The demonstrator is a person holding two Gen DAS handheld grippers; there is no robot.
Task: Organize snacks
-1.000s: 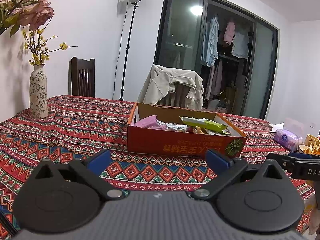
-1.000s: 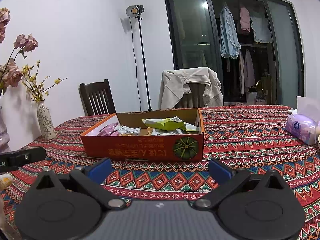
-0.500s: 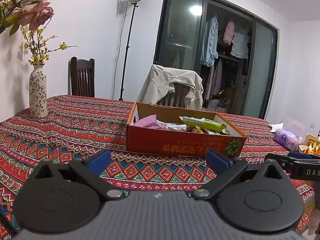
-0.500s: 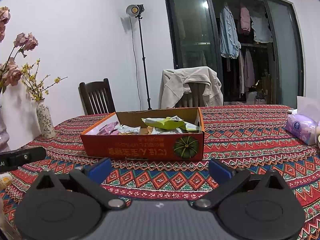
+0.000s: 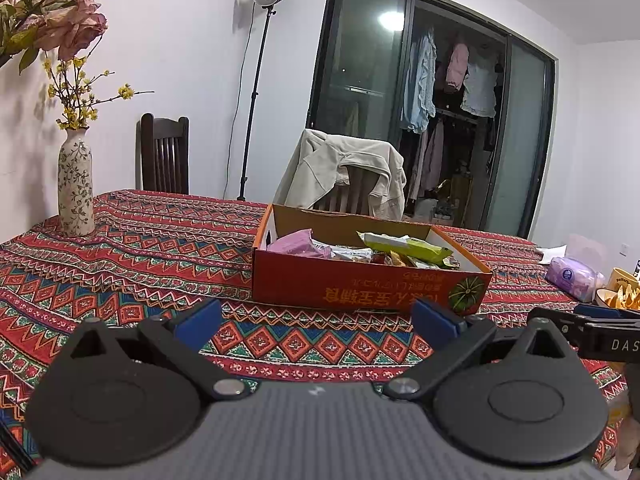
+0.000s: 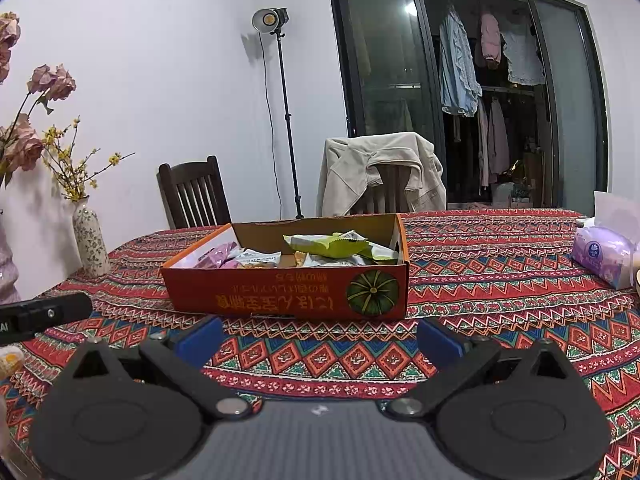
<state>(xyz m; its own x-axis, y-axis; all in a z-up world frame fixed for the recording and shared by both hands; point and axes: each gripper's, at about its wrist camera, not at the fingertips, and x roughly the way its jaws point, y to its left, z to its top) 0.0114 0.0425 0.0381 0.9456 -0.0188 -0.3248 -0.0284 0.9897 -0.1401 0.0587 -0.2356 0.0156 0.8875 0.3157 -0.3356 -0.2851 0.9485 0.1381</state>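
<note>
The crinkled yellow-green foil snack packet (image 6: 334,245) lay on top of the heap inside the shallow orange cardboard box with a printed green pumpkin on its front wall (image 5: 360,284), toward the box's three o'clock end. It looked light, soft and slippery, likely to crumple under pressure and perhaps to hold breakable contents; a pinch on its sealed, serrated edge seemed the safest hold. At the nine o'clock end sat a pale pink-purple plastic snack pouch (image 5: 294,243), equally limp, with a white printed wrapper (image 6: 256,258) and small orange-toned packets between the two, too jumbled to count. The box itself was open-topped, stiff enough to slide but probably flimsy if lifted by one wall.

The box rested at twelve o'clock from both grippers, on the surface covered with a red patterned woven cloth (image 5: 140,264). The left gripper (image 5: 316,322) hung above the cloth near the box's front wall, its blue-padded jaws spread wide and holding nothing. The right gripper (image 6: 318,338) did likewise, wide apart and empty.

Farther out, a lilac soft tissue pack (image 6: 602,254) lay toward two o'clock in the right wrist view, and a tall floral ceramic vase with yellow sprigs (image 5: 75,190) stood at ten o'clock in the left wrist view.
</note>
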